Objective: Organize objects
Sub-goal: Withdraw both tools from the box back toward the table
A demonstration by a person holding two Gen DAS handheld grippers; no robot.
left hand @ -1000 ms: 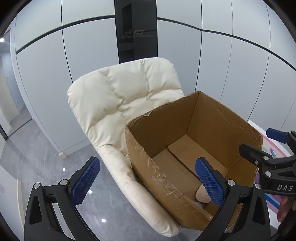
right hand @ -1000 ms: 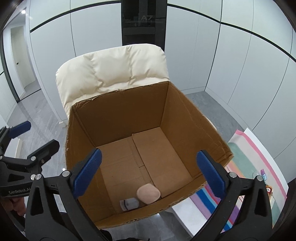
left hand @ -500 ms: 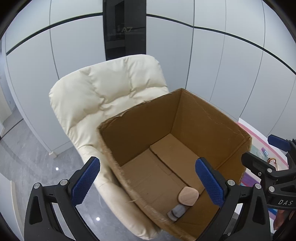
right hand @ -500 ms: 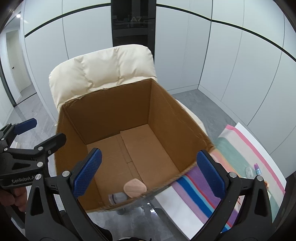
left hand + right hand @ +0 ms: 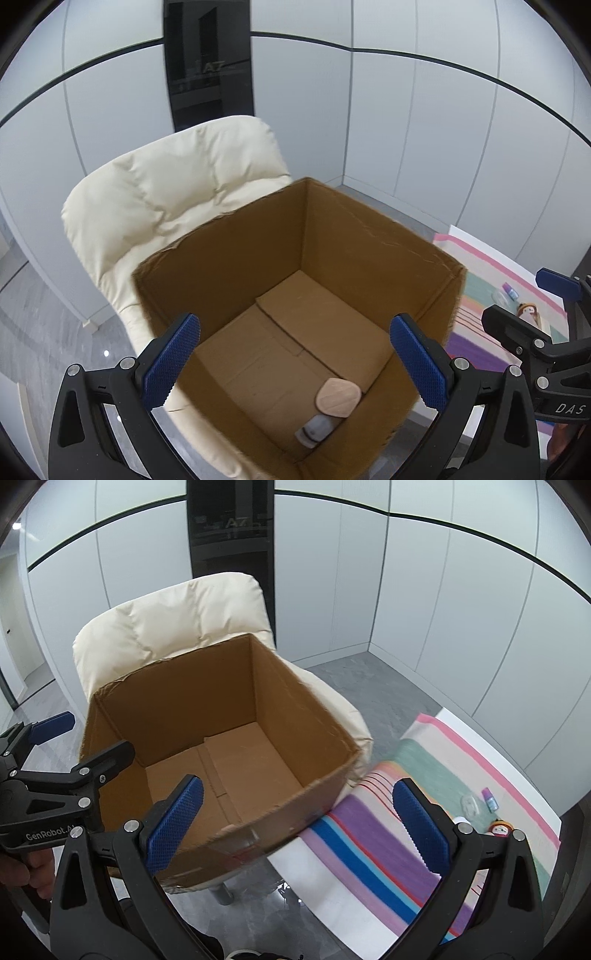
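While pale wall panels (image 5: 424, 122) with a dark band across them close the room on every side, a black recessed strip (image 5: 208, 70) stands behind the chair and grey stone-look floor (image 5: 373, 686) runs to the corner. Next in size is the cream padded chair (image 5: 159, 195), whose seat carries an open brown cardboard box (image 5: 354, 236). To the right of the chair a white counter (image 5: 321, 882) is covered by a cloth (image 5: 373, 842) striped in pink, green, purple and blue, and the box's near right corner overhangs the cloth's edge in the right wrist view.

Both tools hover above the box. The left tool (image 5: 295, 365) has its blue pads spread wide with nothing between them, and the right tool (image 5: 297, 823) is likewise spread apart and empty.

Inside the box, at the near corner of its floor, lies a flat tan rounded piece (image 5: 338, 397), with a small grey and white container (image 5: 314, 430) just beside it. At the far end of the cloth sit a little purple-capped bottle (image 5: 490, 800), a clear item (image 5: 470, 805) next to it, and a small figure with an orange top (image 5: 500, 827), too small to make out further.
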